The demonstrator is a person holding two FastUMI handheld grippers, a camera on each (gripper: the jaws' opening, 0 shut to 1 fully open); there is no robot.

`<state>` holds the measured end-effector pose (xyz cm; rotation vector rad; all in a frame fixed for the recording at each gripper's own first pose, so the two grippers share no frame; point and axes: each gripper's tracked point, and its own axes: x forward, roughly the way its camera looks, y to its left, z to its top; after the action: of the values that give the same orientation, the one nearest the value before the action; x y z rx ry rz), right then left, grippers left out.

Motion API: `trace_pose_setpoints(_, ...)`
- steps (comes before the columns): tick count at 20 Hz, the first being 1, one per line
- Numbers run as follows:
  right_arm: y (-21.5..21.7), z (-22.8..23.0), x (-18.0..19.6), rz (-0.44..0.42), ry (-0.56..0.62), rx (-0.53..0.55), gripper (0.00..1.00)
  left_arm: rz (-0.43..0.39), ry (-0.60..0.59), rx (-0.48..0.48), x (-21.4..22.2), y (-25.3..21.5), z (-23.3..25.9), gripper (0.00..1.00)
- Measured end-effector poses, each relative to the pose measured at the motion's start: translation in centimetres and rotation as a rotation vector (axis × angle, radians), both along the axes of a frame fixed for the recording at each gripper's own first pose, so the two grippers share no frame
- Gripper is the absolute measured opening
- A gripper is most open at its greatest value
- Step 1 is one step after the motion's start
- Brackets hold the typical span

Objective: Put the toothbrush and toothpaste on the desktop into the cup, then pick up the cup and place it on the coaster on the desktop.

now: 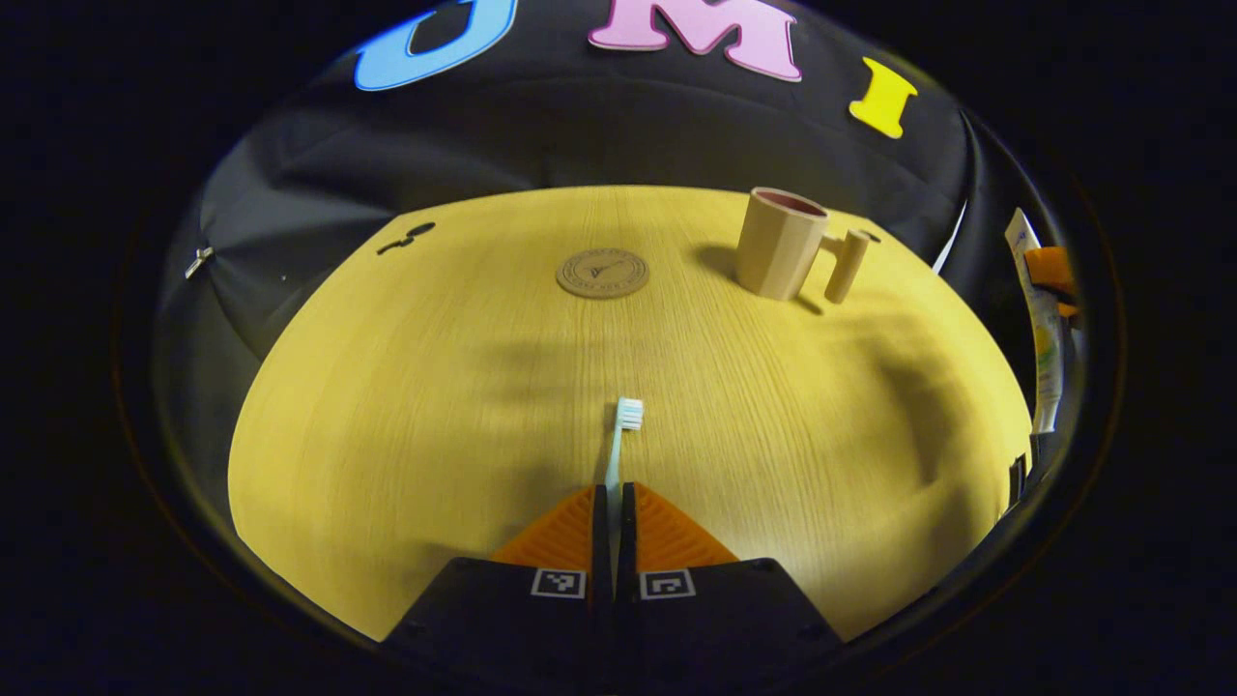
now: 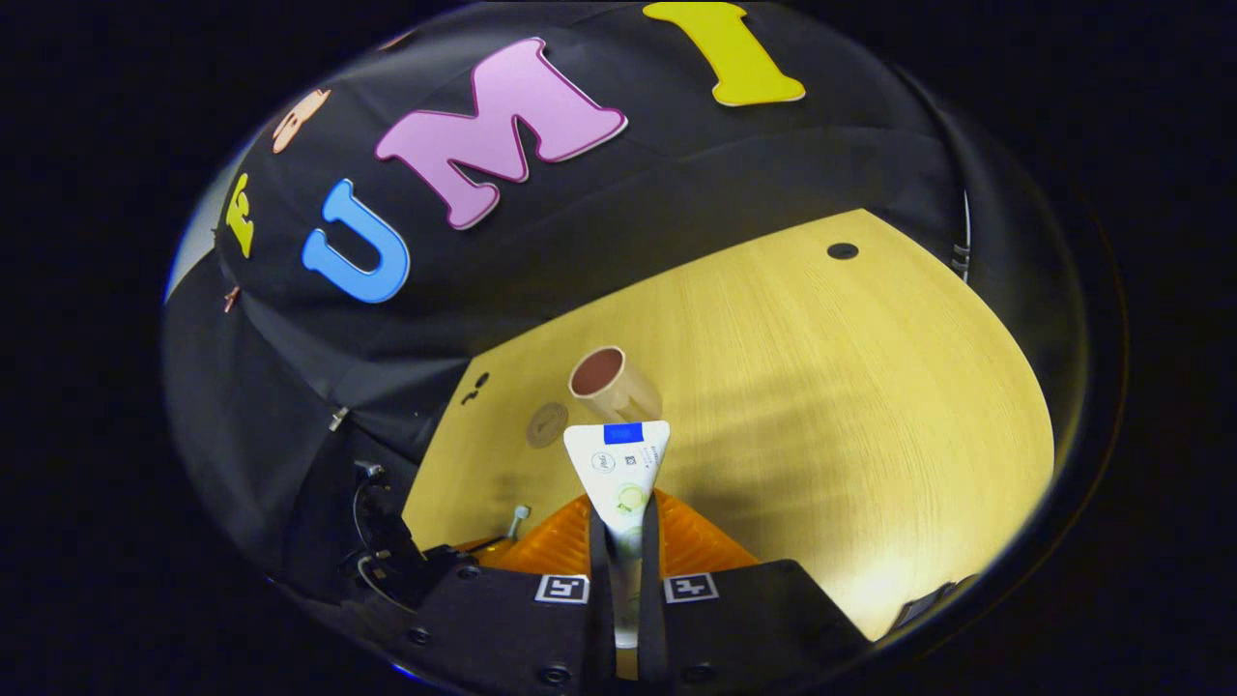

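My left gripper (image 1: 614, 498) is shut on the handle of a white toothbrush (image 1: 626, 425), whose bristle head points away over the wooden desktop (image 1: 406, 406). A beige cup (image 1: 778, 242) with a side handle stands upright at the far right, and a round brown coaster (image 1: 602, 273) lies to its left. My right gripper (image 2: 623, 527) is shut on a white toothpaste tube (image 2: 618, 464), held up in the air above the desk, with the cup (image 2: 609, 382) and coaster (image 2: 546, 423) below and beyond it. The tube (image 1: 1039, 329) also appears at the right edge of the left gripper view.
The black cloth wall (image 1: 580, 135) rises close behind the desk's far edge. A dark cable hole (image 2: 843, 251) sits in the far right corner of the desktop (image 2: 821, 406), another (image 1: 408, 237) in the far left. The left gripper (image 2: 483, 551) shows low left.
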<state>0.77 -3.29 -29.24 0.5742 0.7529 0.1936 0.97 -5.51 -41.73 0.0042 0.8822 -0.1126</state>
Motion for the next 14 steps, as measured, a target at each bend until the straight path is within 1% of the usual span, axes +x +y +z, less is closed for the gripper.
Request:
trace_pose_setpoints(3,0.5,4.3,4.3,-0.001,-0.175,0.041,0.13,0.045,-0.08,-0.084,0.7,-0.5,3.5,0.06)
trace_pose_setpoints(7,1.6,8.3,10.7,0.029,-0.37,0.023,0.13,0.086,-0.152,-0.153,0.8,-1.0,7.6,0.06)
trace_pose_setpoints(11,3.6,8.3,16.6,0.067,-0.467,-0.012,0.13,0.131,-0.176,-0.185,-0.6,-1.7,10.0,0.06)
trace_pose_setpoints(14,4.9,6.7,20.2,0.088,-0.508,-0.047,0.13,0.164,-0.183,-0.193,-2.2,-1.8,11.1,0.06)
